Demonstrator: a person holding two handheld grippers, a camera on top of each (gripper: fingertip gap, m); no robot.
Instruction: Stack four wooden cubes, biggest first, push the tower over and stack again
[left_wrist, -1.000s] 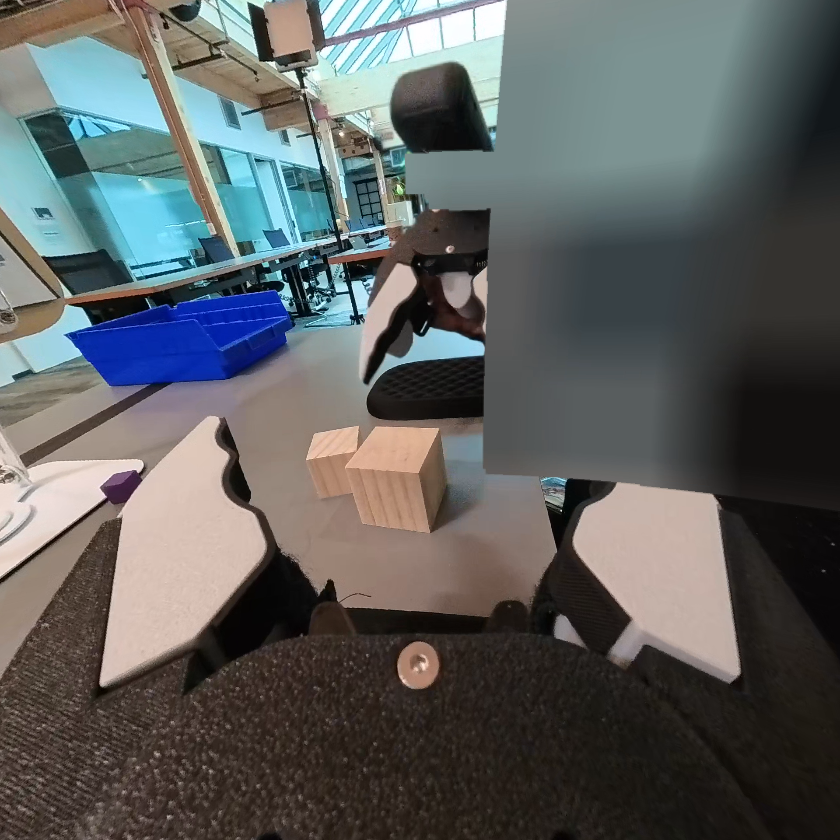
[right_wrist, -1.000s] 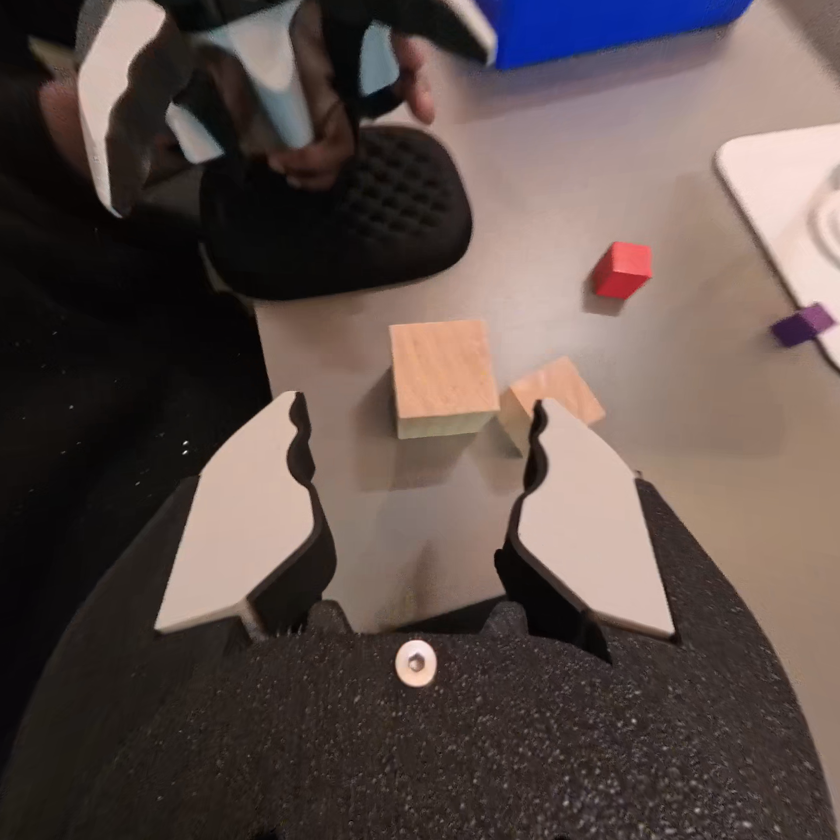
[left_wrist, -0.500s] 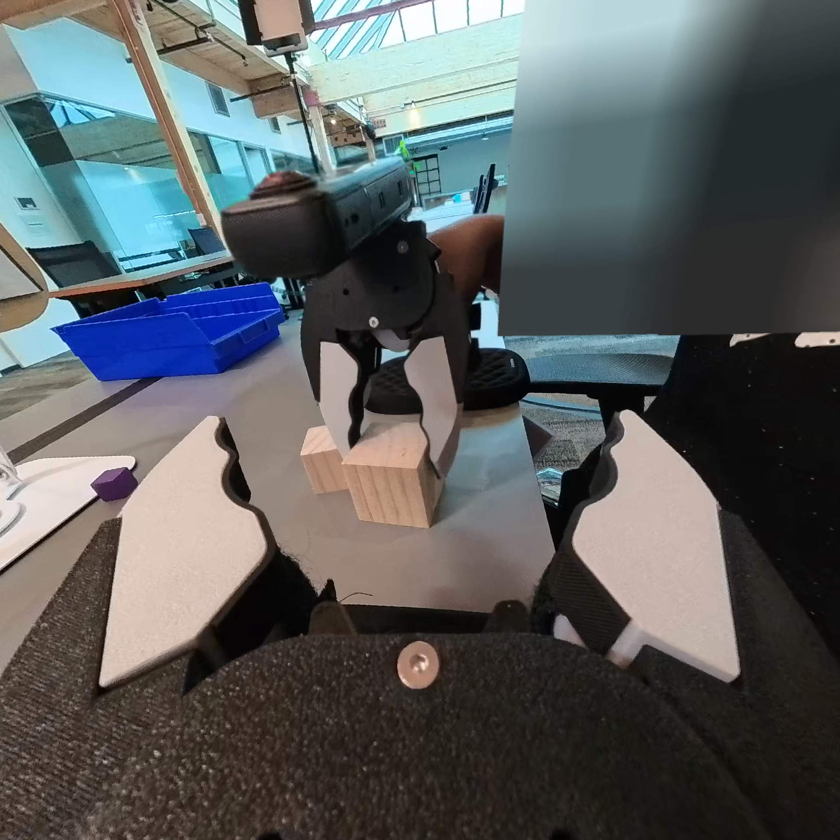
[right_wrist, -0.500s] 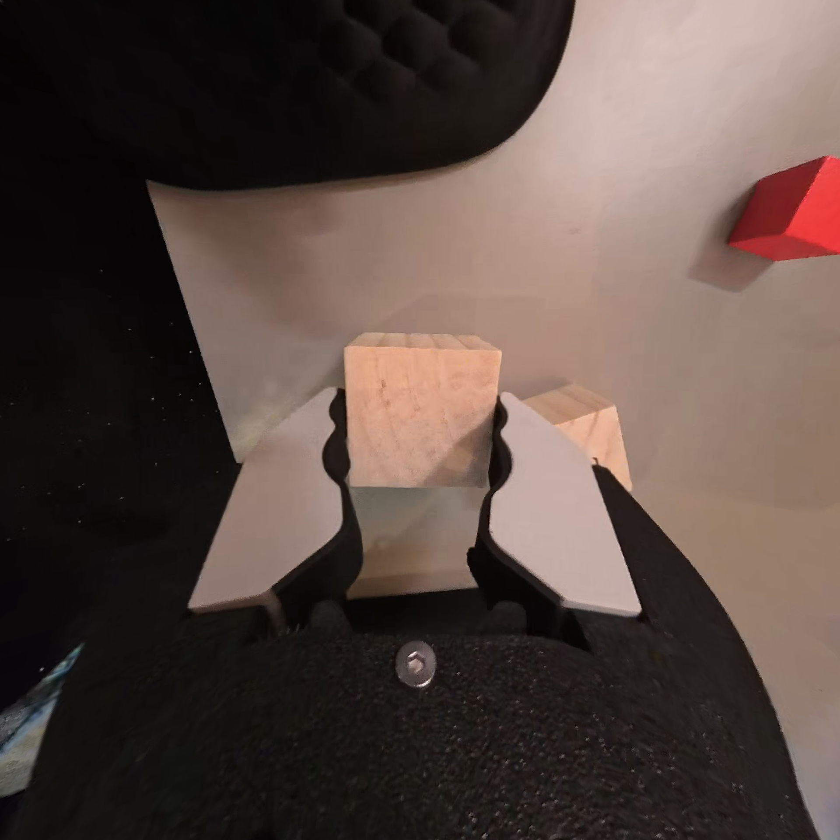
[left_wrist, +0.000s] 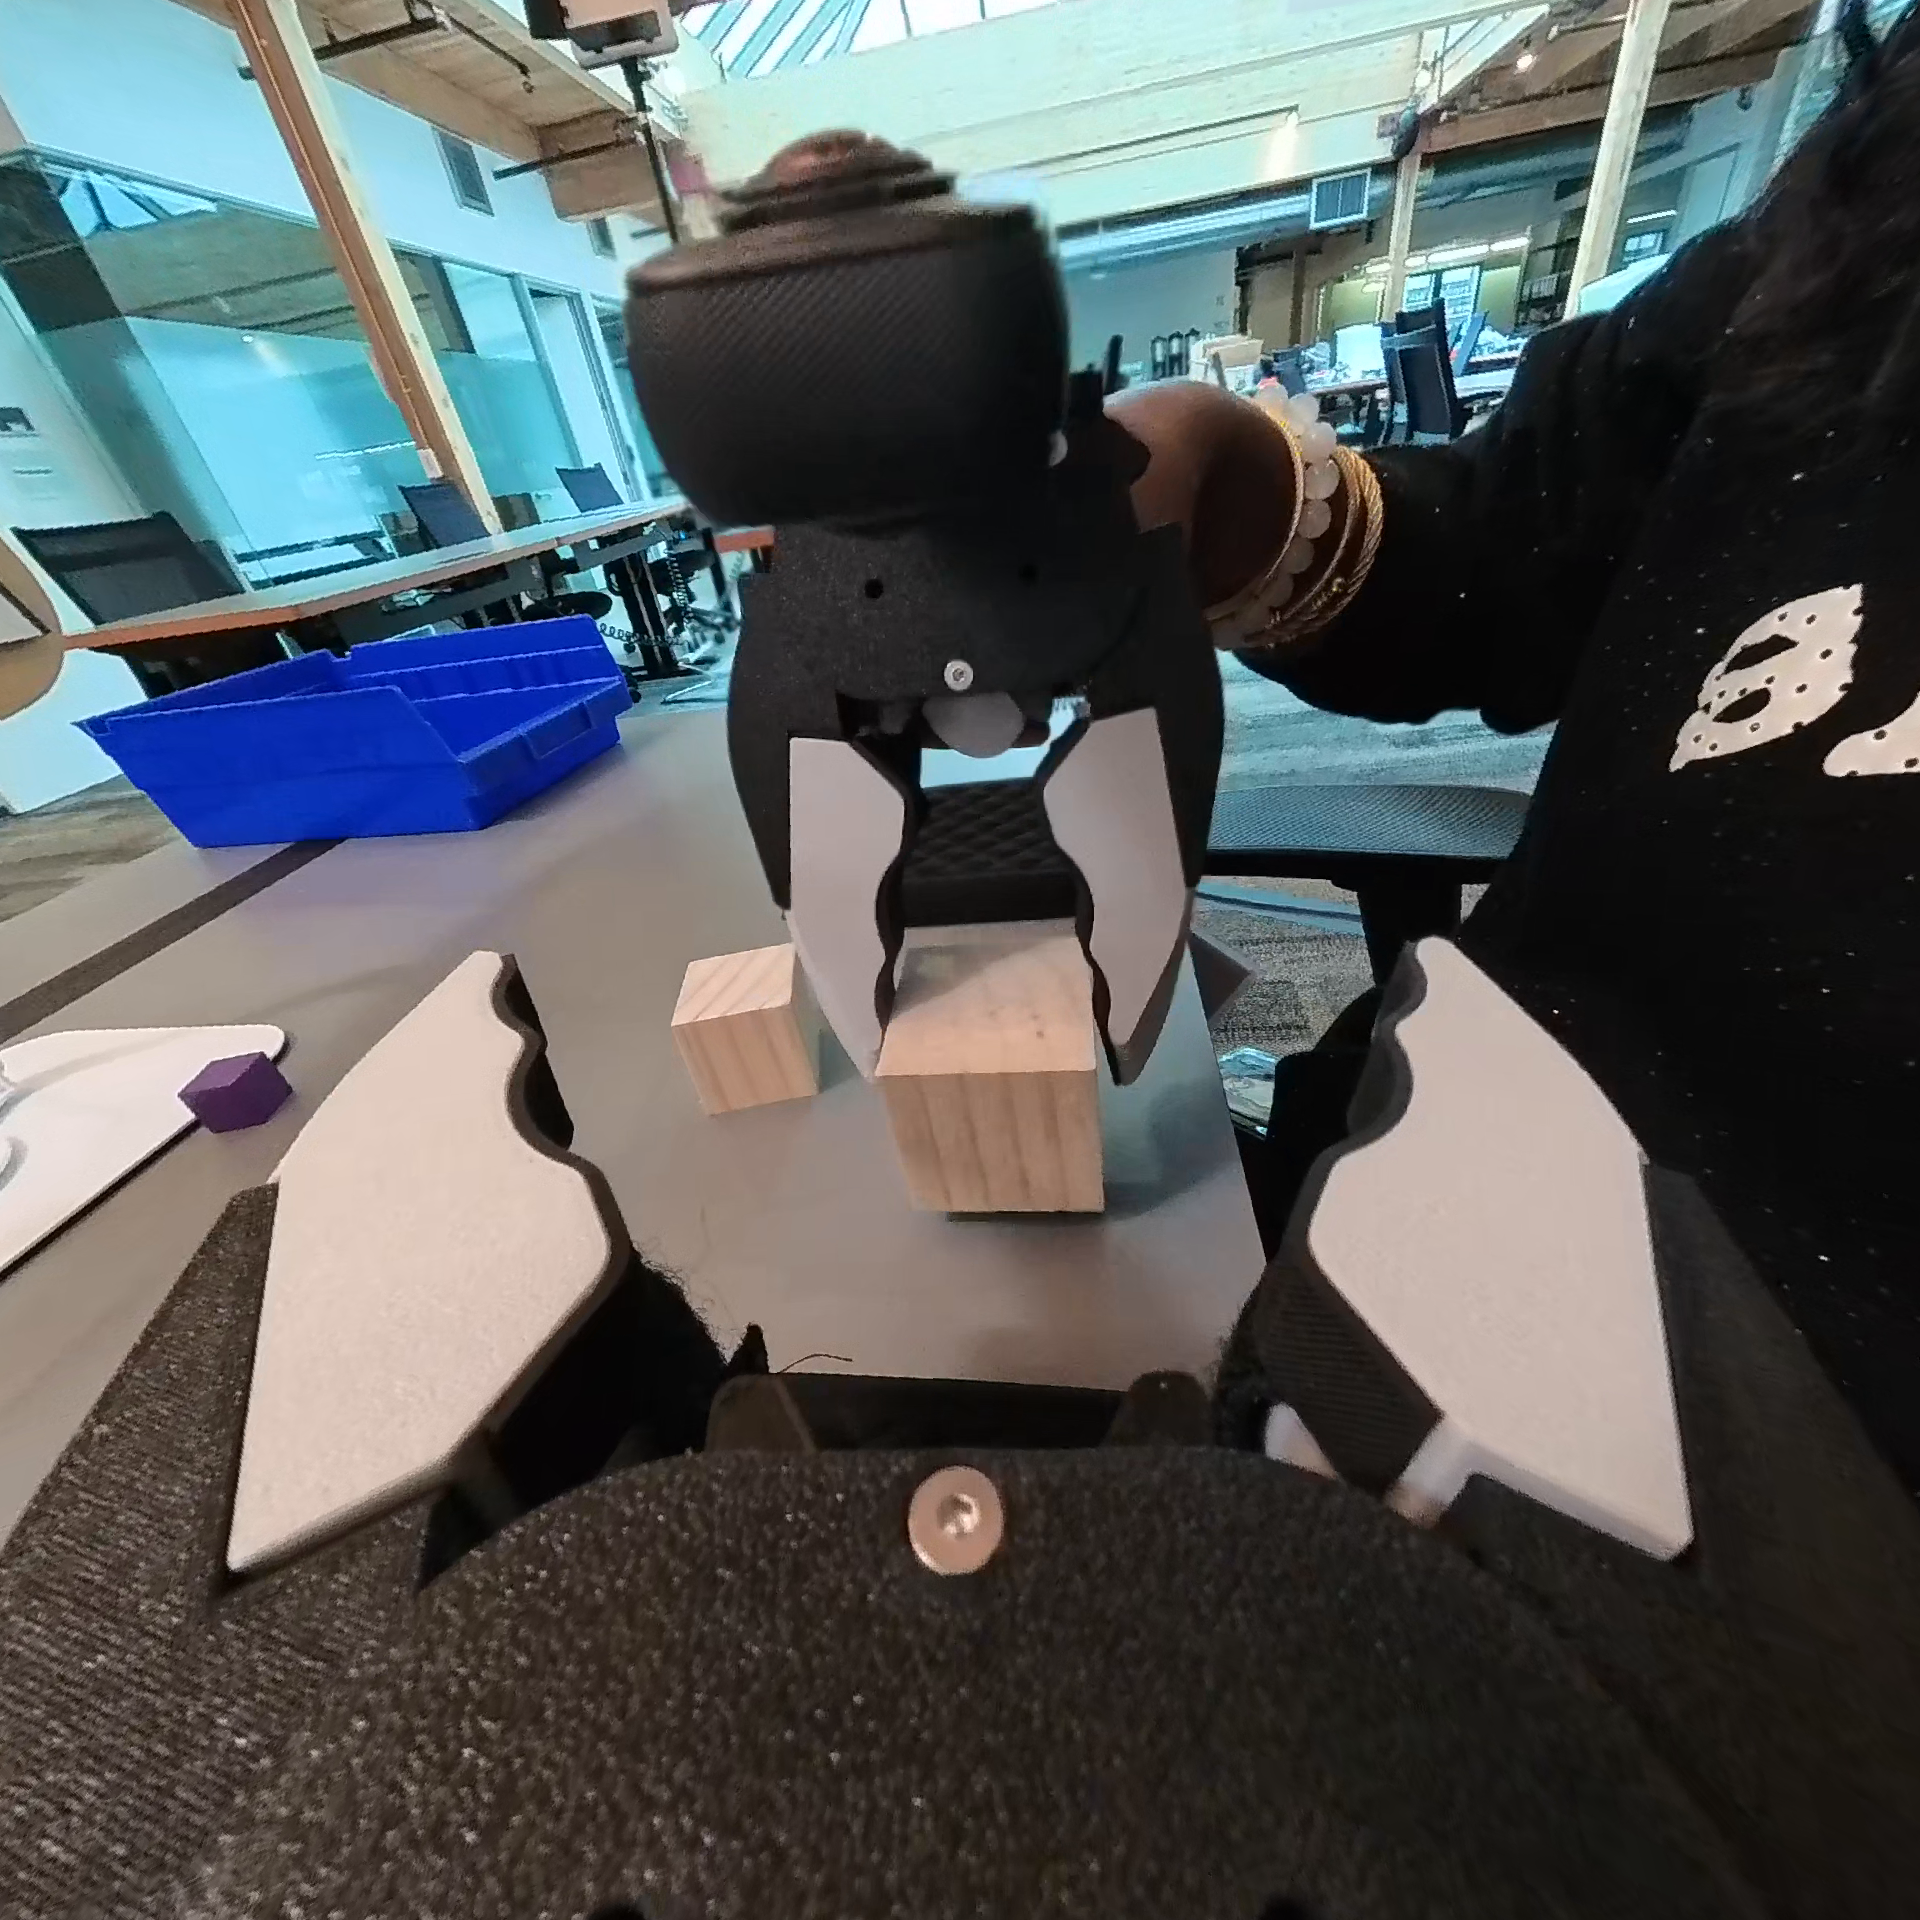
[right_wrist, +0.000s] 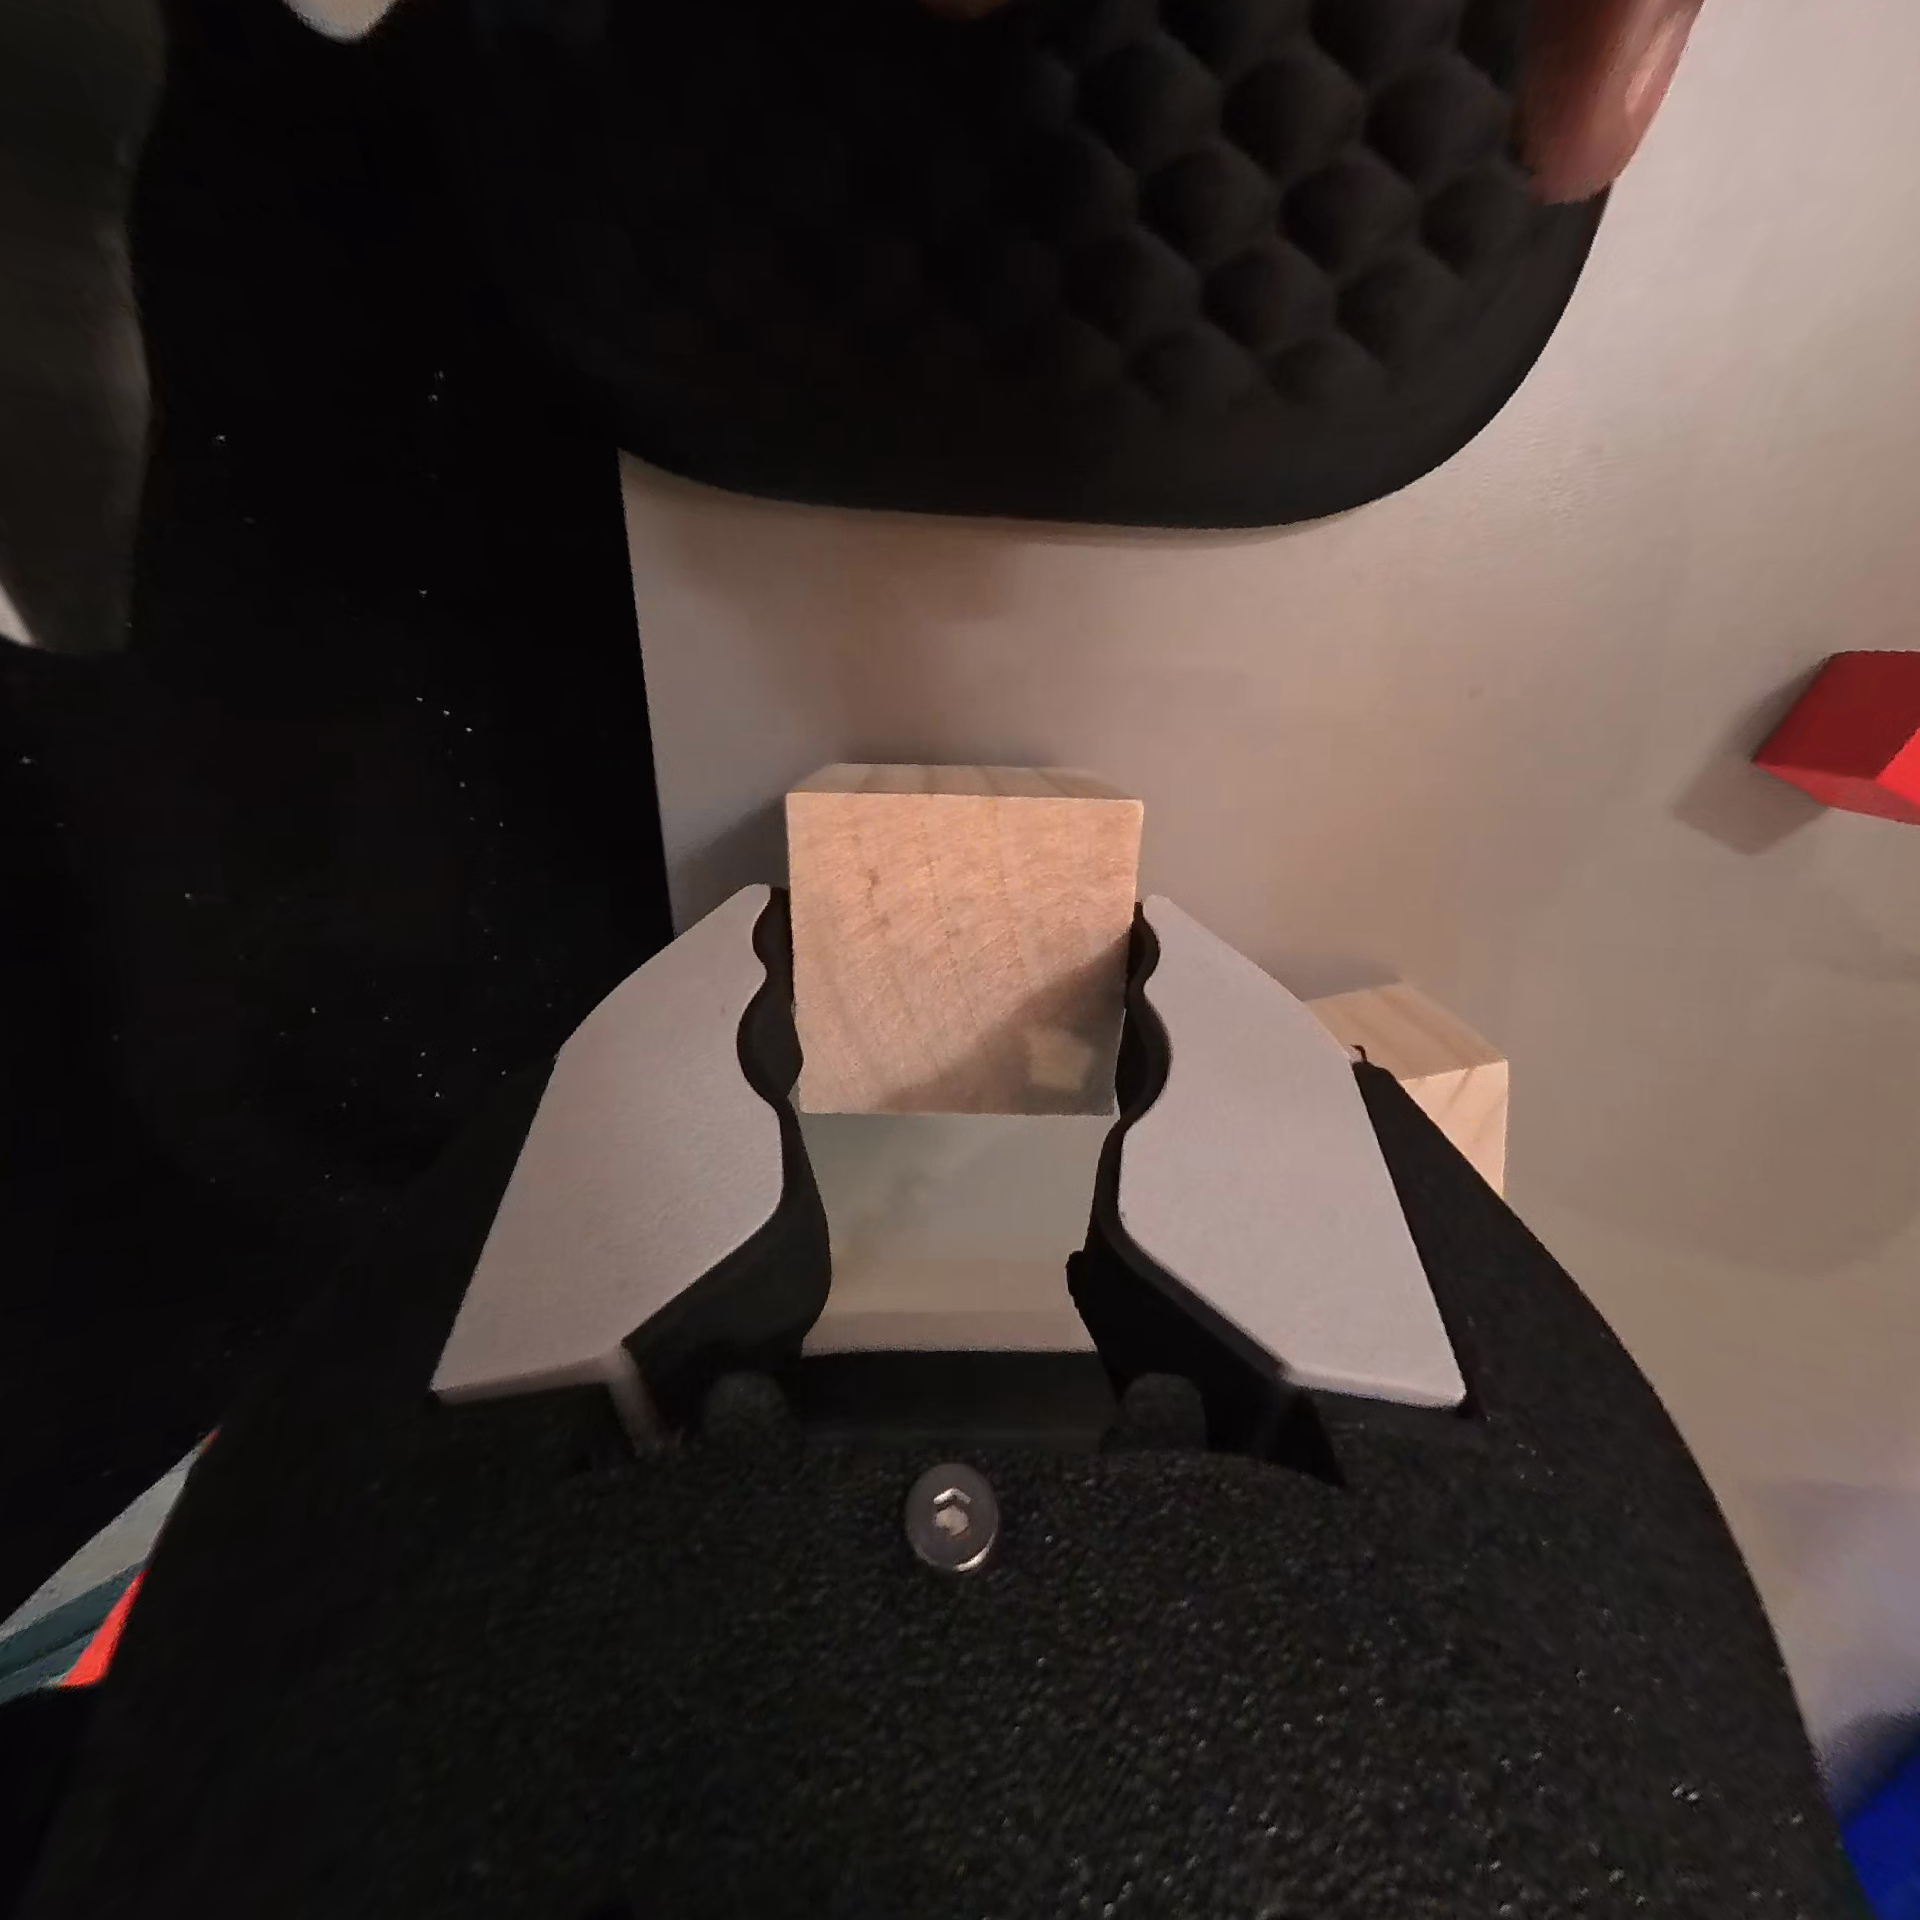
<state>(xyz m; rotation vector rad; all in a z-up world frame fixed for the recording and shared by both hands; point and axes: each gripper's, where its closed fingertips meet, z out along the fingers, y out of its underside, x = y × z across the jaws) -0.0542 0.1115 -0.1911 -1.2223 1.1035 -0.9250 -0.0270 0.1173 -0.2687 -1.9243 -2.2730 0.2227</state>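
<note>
The right hand-held gripper clamps the larger wooden cube, pads pressed on both sides, just above the grey desk; its underside is hidden. The left hand-held gripper gapes wide, grasping nothing. Two wooden cubes; the smaller stands beside. One purple cube, one red cube cut off, one blue bin.

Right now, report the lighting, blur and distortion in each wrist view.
Left wrist view: bright daylight, wide-angle bending of the beams; the right gripper is blurred at its top, while the large wooden block it clamps is sharp. Right wrist view: dim and warm, a shadow across the block between the pads, the black pad soft, and the red block cut by the frame edge.
</note>
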